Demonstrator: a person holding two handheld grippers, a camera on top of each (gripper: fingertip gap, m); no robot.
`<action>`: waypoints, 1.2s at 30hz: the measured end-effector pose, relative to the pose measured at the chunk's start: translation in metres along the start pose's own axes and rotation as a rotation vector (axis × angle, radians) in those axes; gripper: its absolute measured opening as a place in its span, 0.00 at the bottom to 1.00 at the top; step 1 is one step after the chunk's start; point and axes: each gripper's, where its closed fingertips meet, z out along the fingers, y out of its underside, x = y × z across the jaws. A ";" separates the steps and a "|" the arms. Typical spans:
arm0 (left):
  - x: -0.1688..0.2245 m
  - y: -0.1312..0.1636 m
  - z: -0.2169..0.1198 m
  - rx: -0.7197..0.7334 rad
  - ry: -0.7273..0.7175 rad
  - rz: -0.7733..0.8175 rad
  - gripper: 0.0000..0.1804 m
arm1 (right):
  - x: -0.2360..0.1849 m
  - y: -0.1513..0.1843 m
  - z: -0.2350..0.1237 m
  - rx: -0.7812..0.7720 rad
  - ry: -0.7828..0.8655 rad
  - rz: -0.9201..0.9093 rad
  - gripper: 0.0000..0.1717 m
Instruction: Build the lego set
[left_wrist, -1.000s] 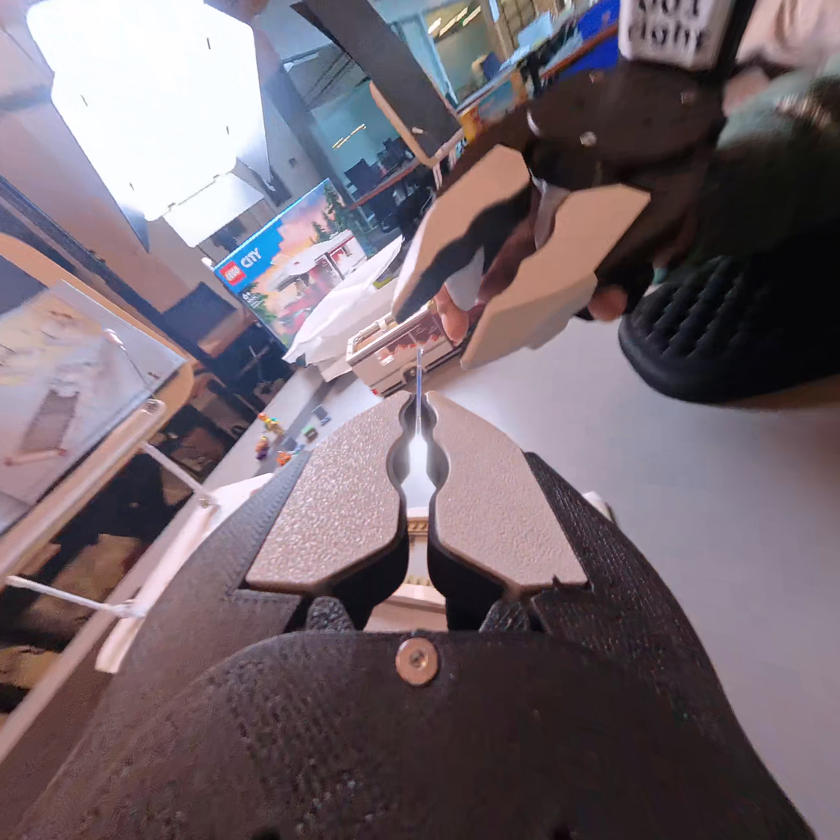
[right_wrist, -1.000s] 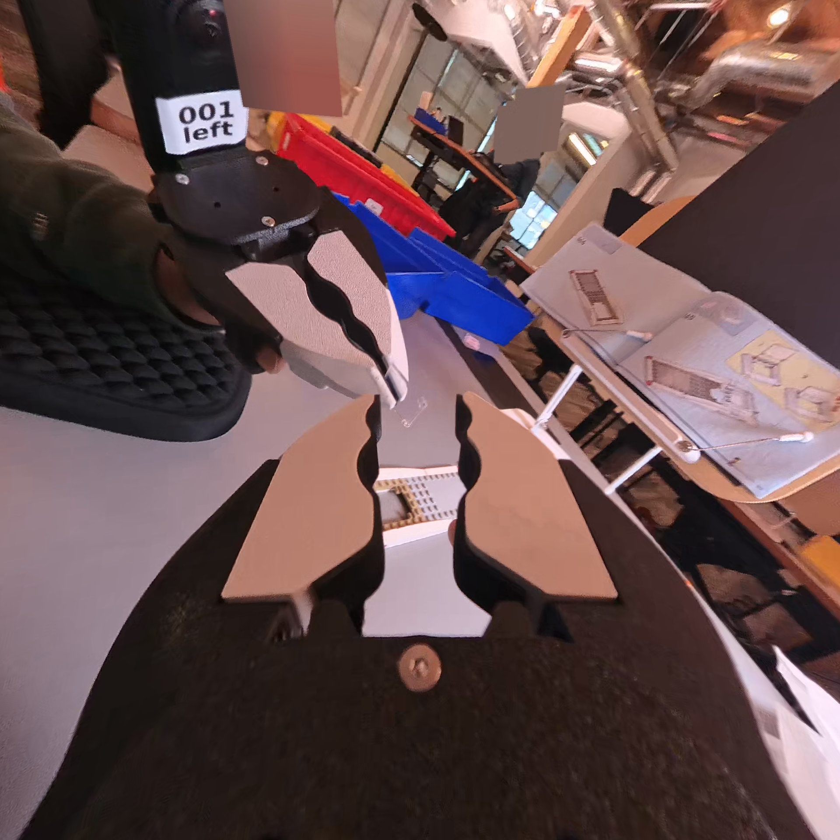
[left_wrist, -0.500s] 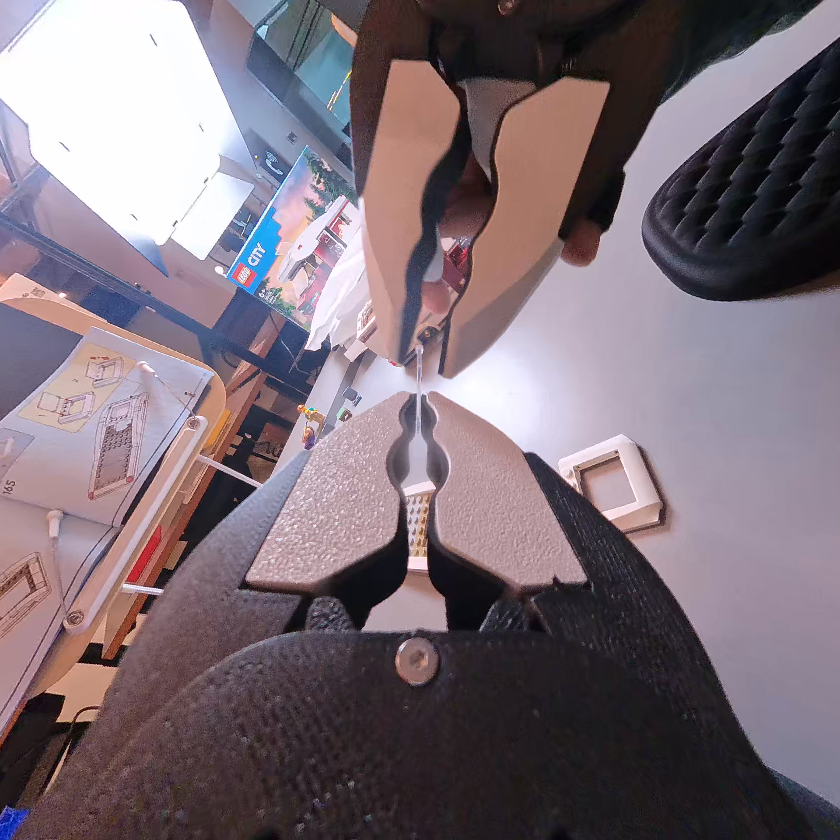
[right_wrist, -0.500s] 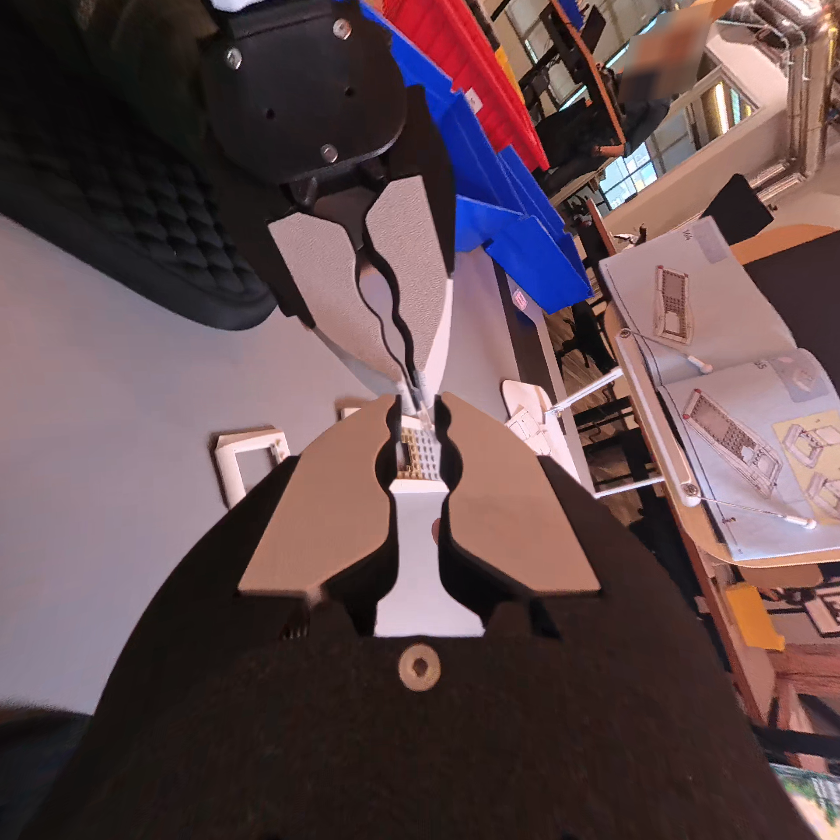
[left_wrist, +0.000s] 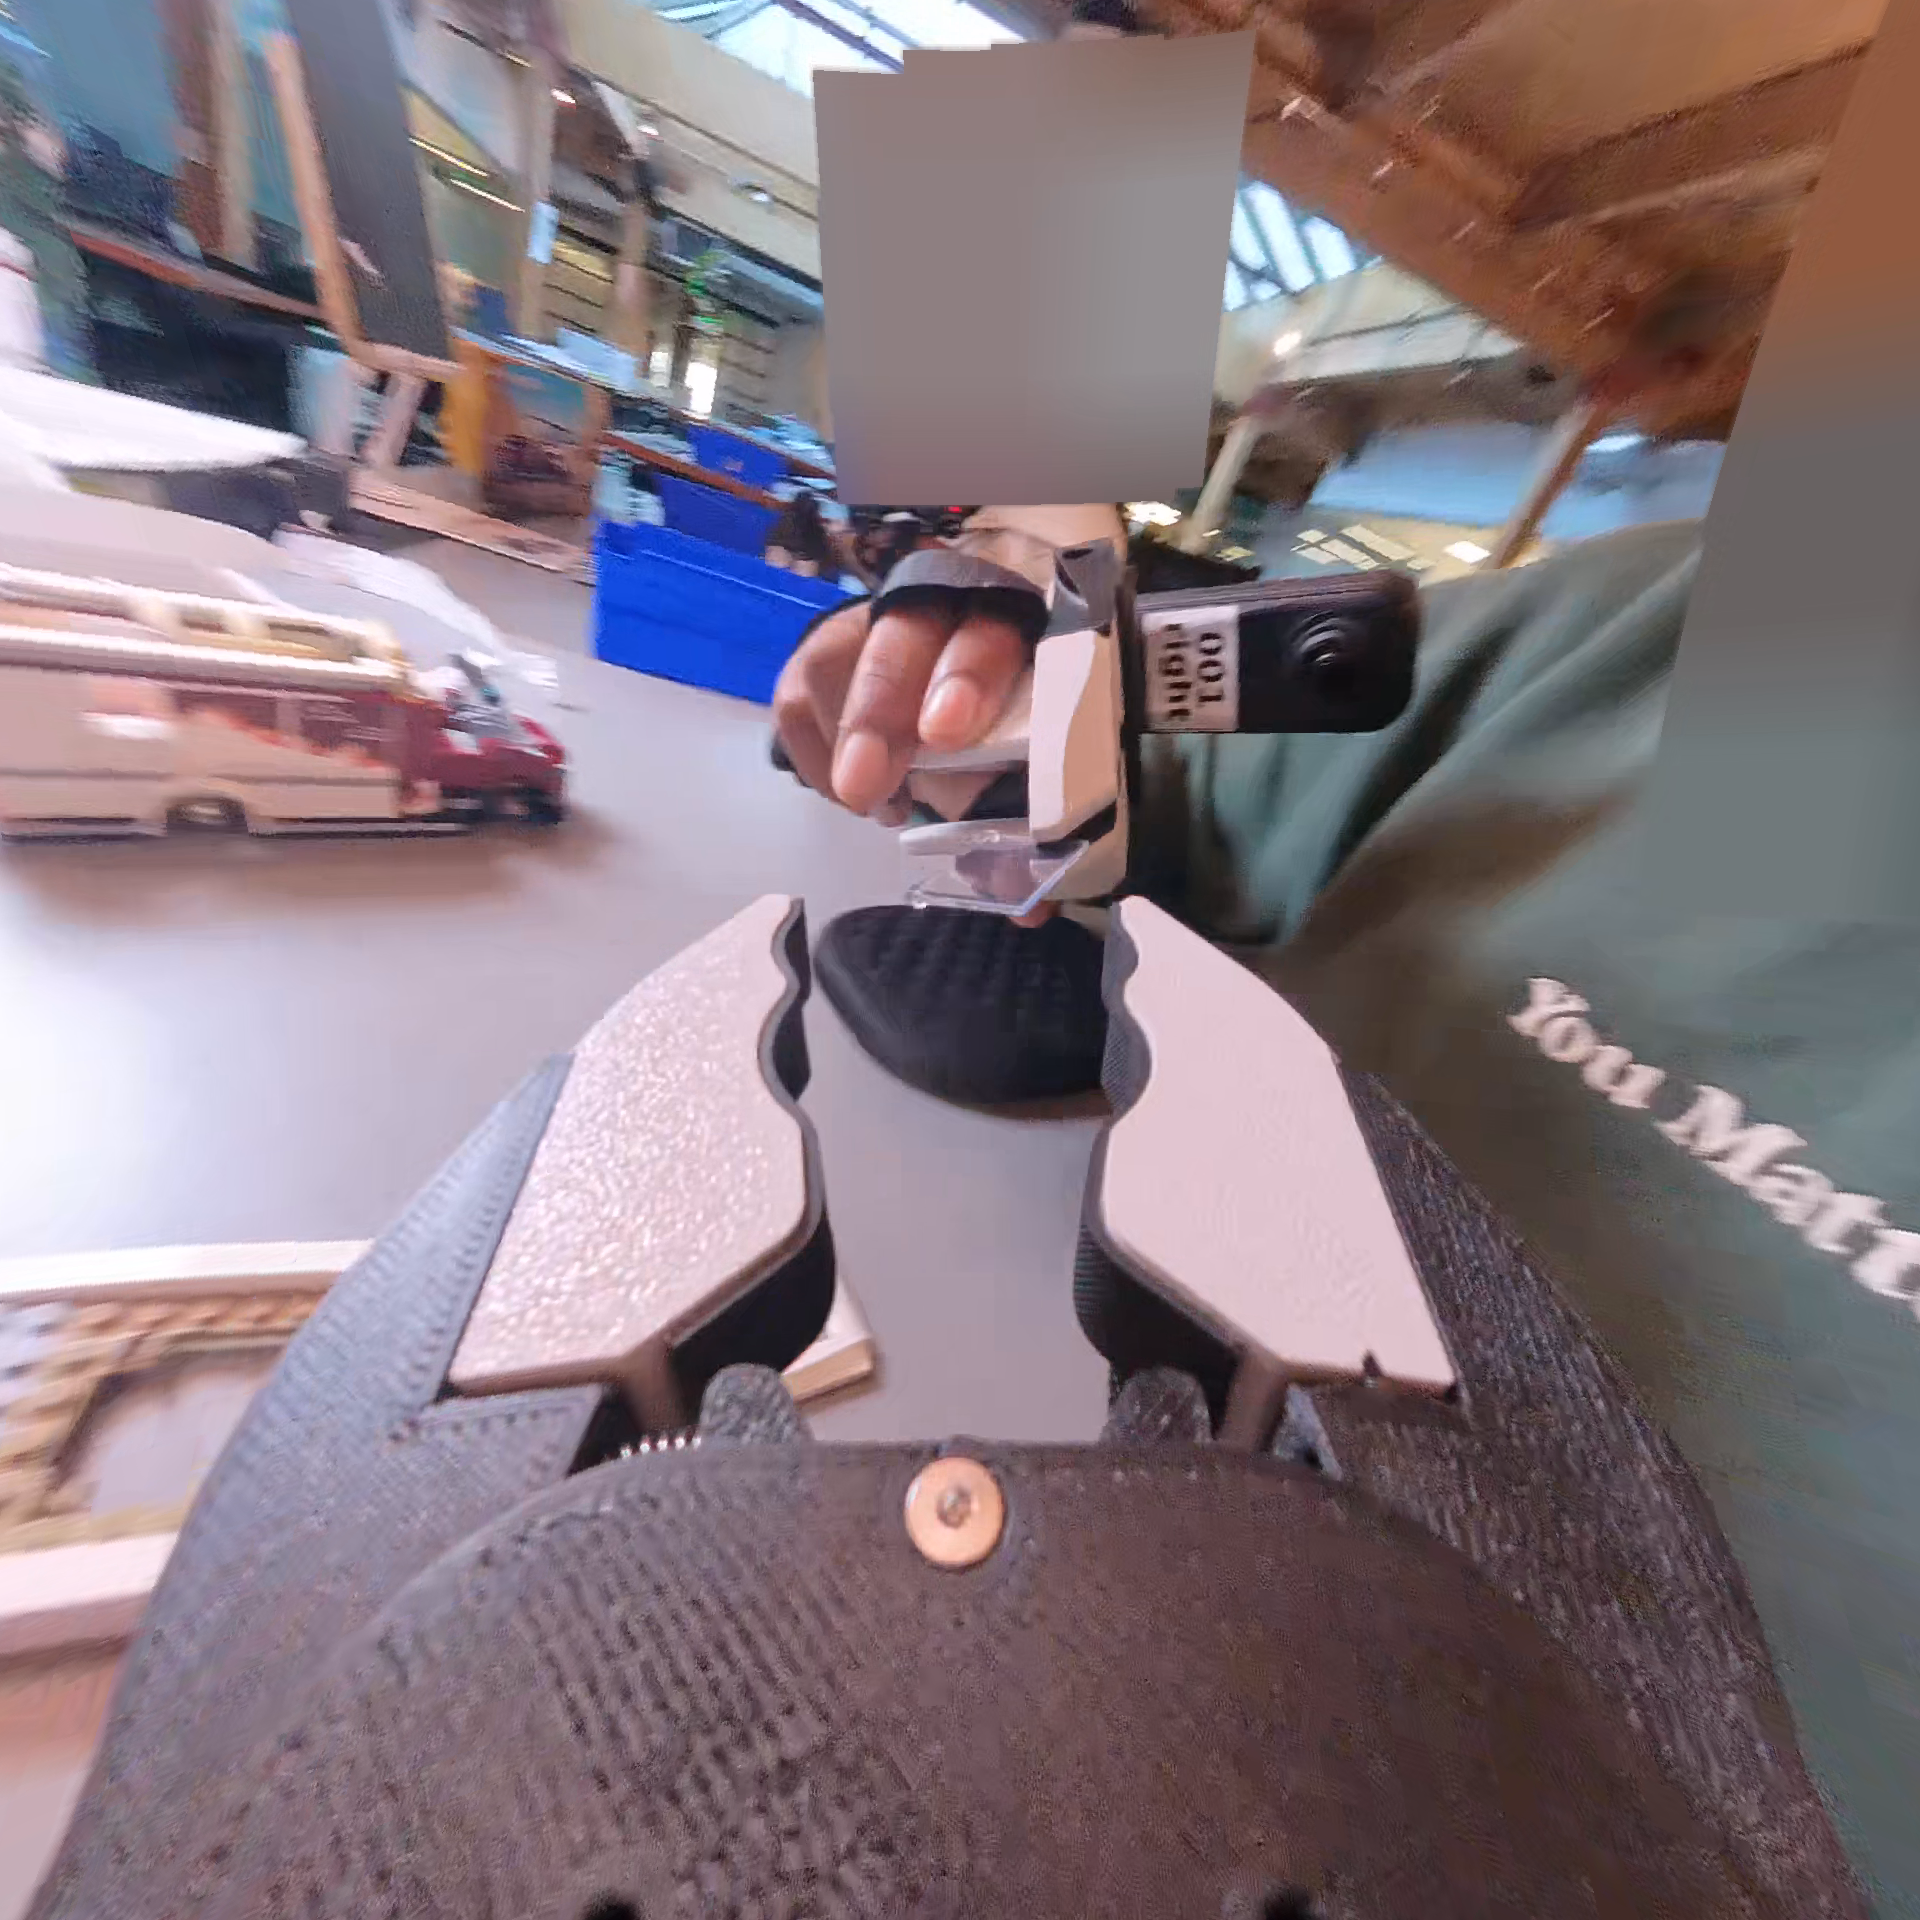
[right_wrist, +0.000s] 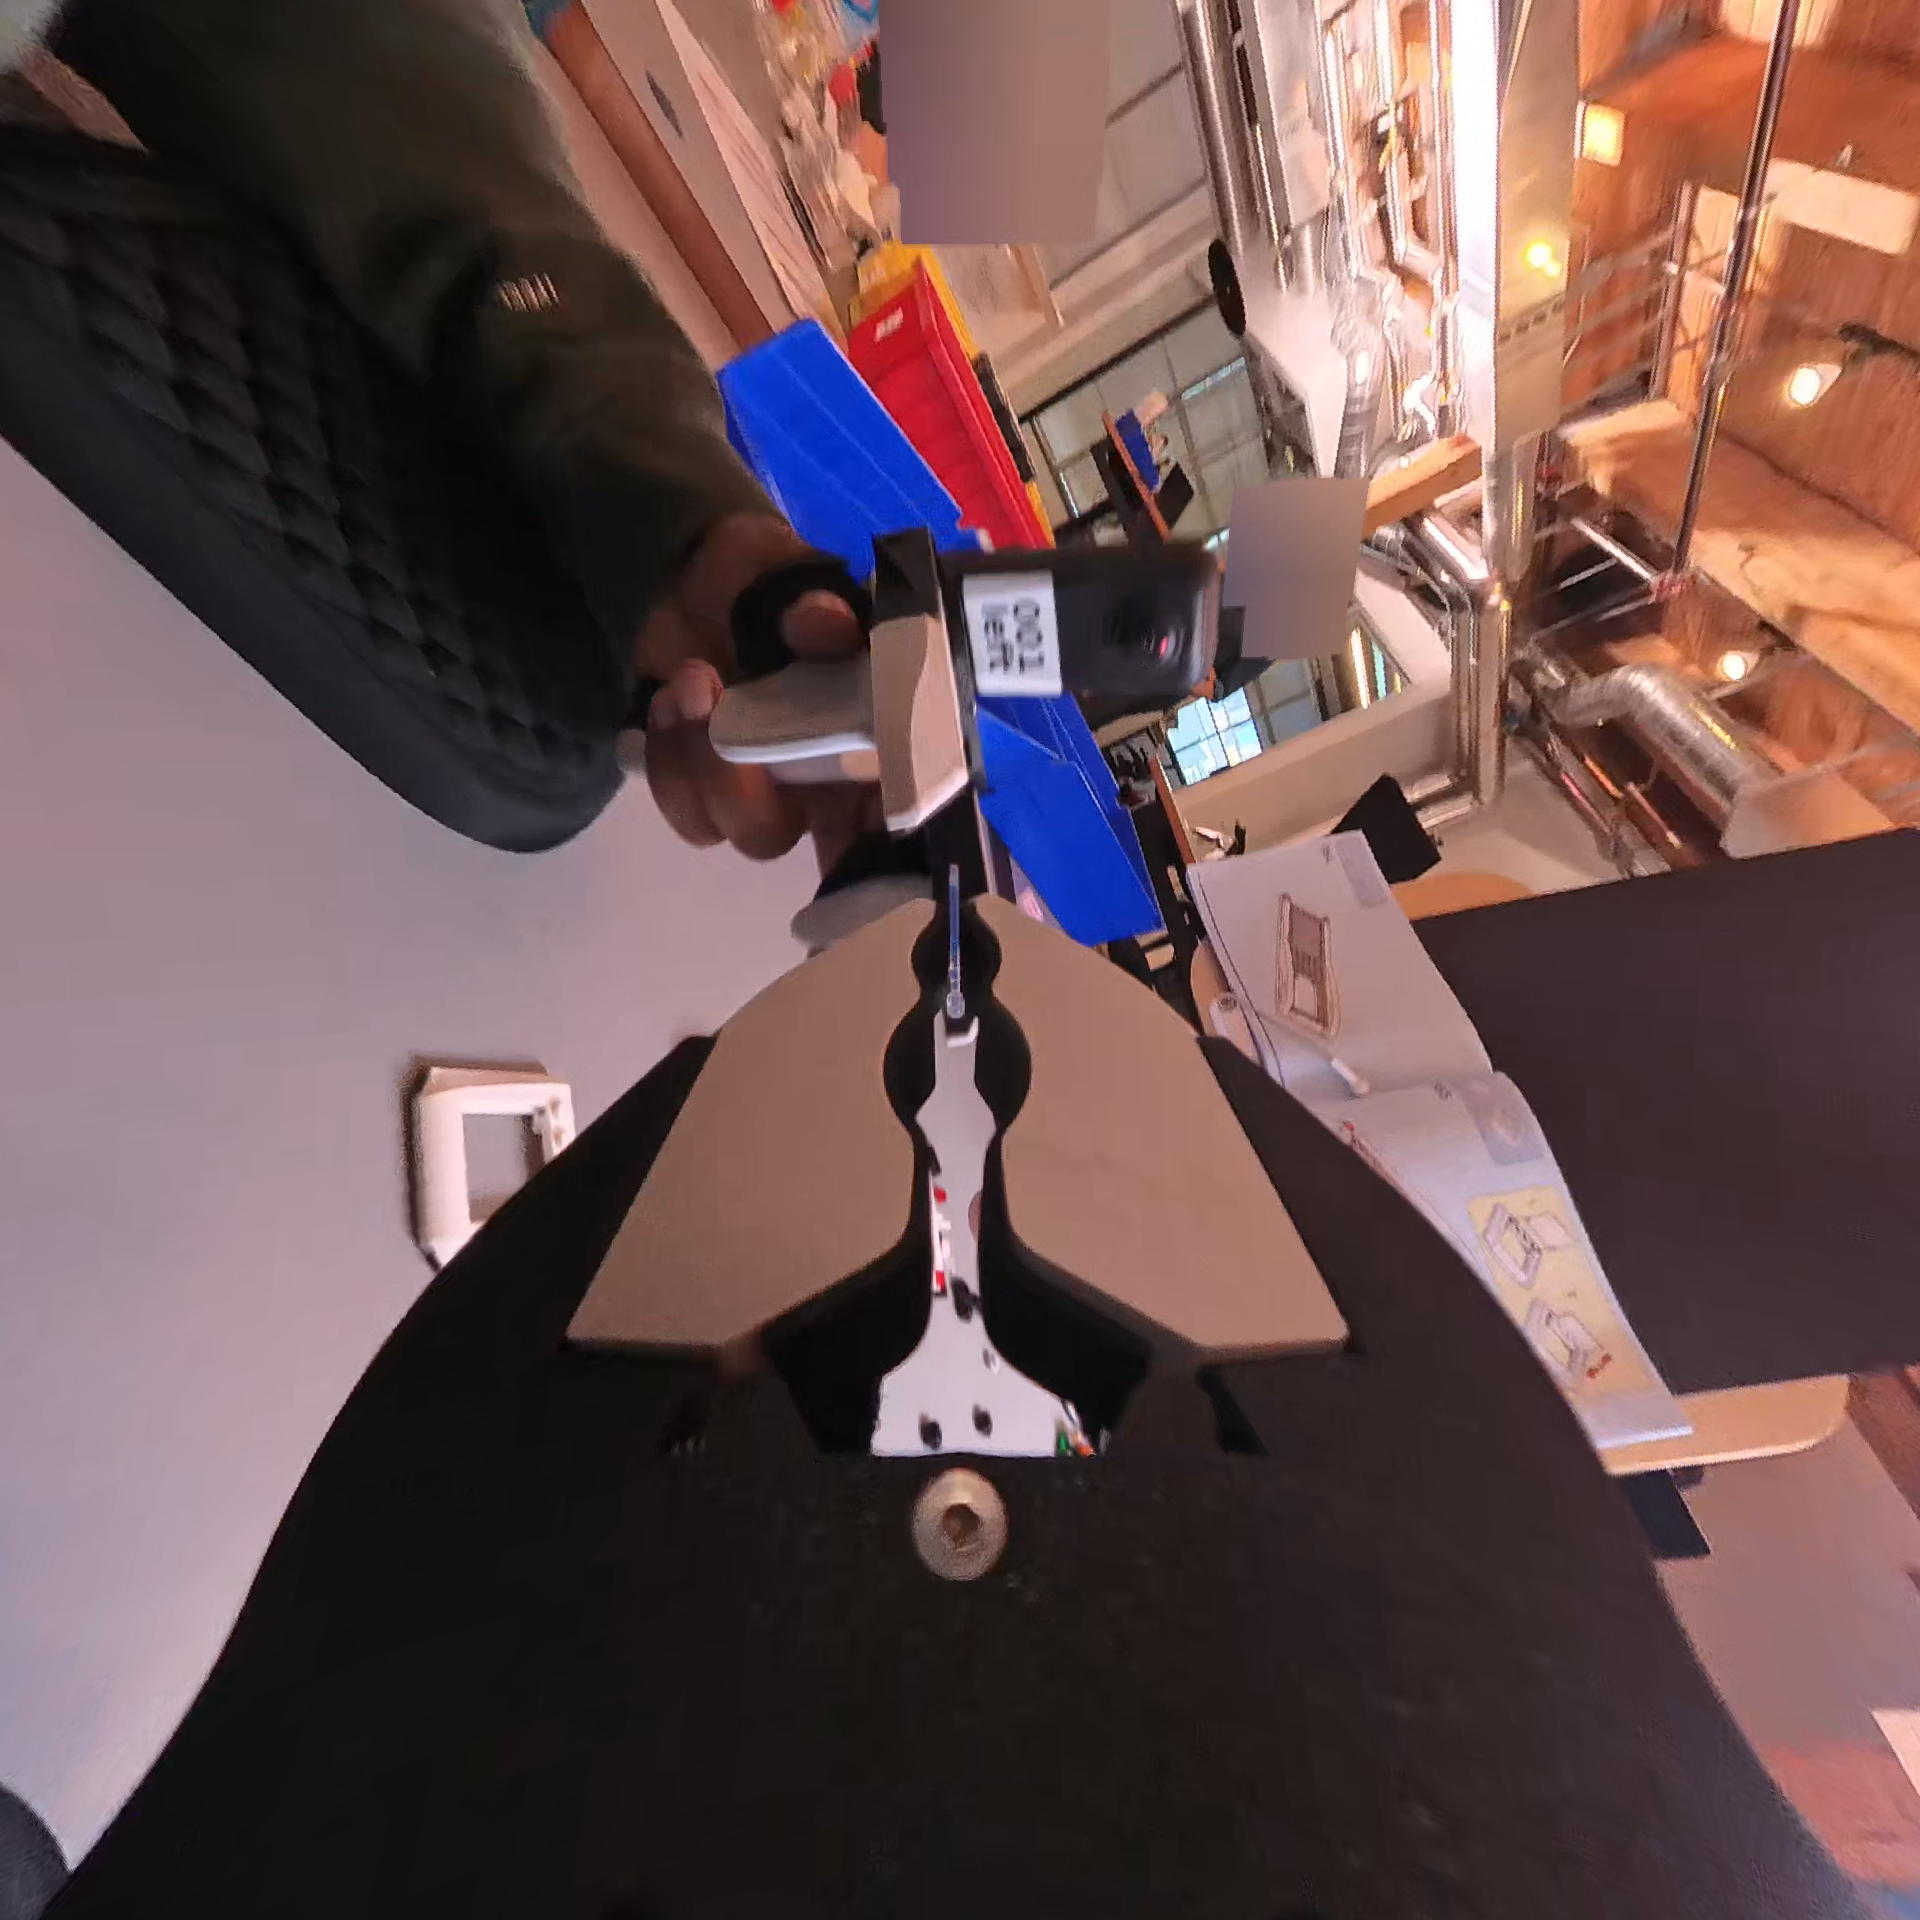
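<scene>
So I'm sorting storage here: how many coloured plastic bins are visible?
2 distinct colours: blue bins behind the left claw, a red bin behind those. Stacked ones may hide more.

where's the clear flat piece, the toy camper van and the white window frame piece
clear flat piece (left_wrist: 987, 883), left wrist view, its flat face
toy camper van (left_wrist: 208, 727), left wrist view, its side wall
white window frame piece (right_wrist: 442, 1153), right wrist view, its left bar
</scene>
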 end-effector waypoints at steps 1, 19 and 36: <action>0.005 0.002 0.002 0.004 0.049 -0.031 0.30 | -0.001 -0.004 0.000 0.017 -0.004 -0.004 0.00; -0.001 -0.002 0.002 0.009 -0.060 0.053 0.14 | 0.001 0.012 0.006 0.004 0.050 0.024 0.01; -0.011 -0.019 0.000 -0.004 -0.339 0.282 0.03 | 0.012 0.023 0.008 0.168 0.041 0.964 0.01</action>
